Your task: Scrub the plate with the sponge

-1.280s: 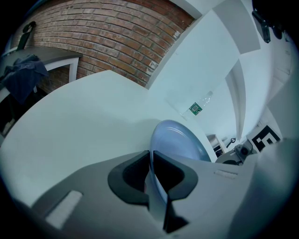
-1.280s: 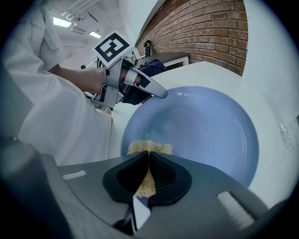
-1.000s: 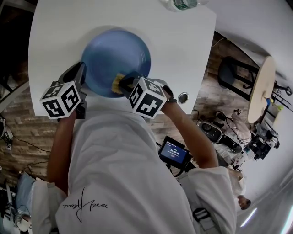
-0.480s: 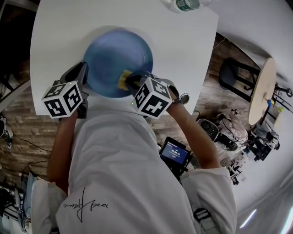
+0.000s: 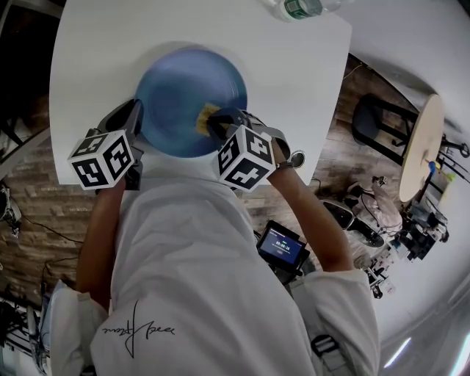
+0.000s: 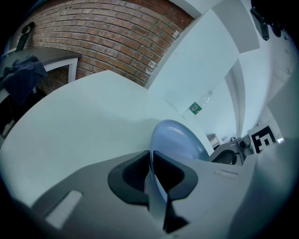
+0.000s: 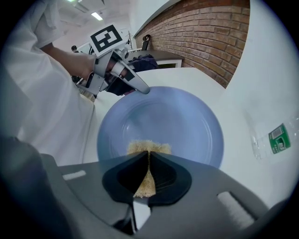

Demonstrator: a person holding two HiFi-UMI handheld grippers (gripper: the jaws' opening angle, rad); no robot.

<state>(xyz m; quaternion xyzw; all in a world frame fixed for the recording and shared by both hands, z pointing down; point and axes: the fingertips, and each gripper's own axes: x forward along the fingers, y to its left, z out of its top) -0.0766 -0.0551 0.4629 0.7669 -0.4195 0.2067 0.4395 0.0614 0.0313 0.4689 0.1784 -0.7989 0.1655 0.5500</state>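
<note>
Left gripper [image 6: 152,161] pinches rim of round blue plate [image 7: 180,119] on white table [image 5: 294,73]. Right gripper [image 7: 148,164] pinches yellow sponge [image 7: 148,147] against plate's near side. Advice: press flat, sweep overlapping circles, rim held firm

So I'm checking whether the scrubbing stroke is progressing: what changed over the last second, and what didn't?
The right gripper, shut on the sponge, slid it across the plate from near the rim on the person's side toward the middle. Nothing was taken hold of or let go. The left gripper stays clamped on the plate's rim; plate and bottle kept their places on the table.
</note>
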